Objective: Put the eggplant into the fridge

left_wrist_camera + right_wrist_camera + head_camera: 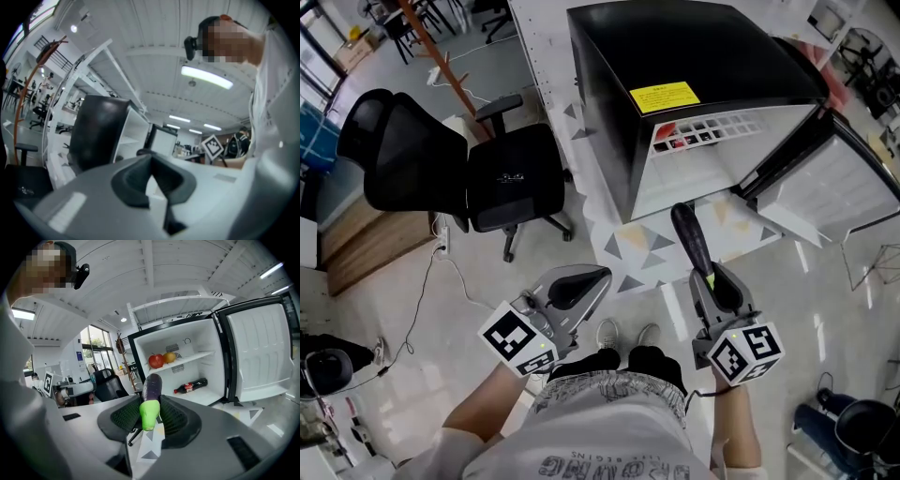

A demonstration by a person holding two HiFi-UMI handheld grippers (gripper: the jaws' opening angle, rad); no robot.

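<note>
right gripper clamps the glossy dark-purple eggplant by its green stem end, tip aimed at the open black fridge, ready to slide in. left gripper is pinched together, empty.

Nothing can be read for certain. On the black top of the fridge lies a yellow label whose dark print is too small to make out. Inside the fridge, on its bottom, a bottle bears a red label with blurred lettering. Left of the fridge, the office chair has a small pale logo on its seat, illegible. In front of the fridge, the person's shirt shows large grey letters, upside down and unclear. The cubes on the left tool and right tool carry black-and-white square markers, patterns without letters.
</note>
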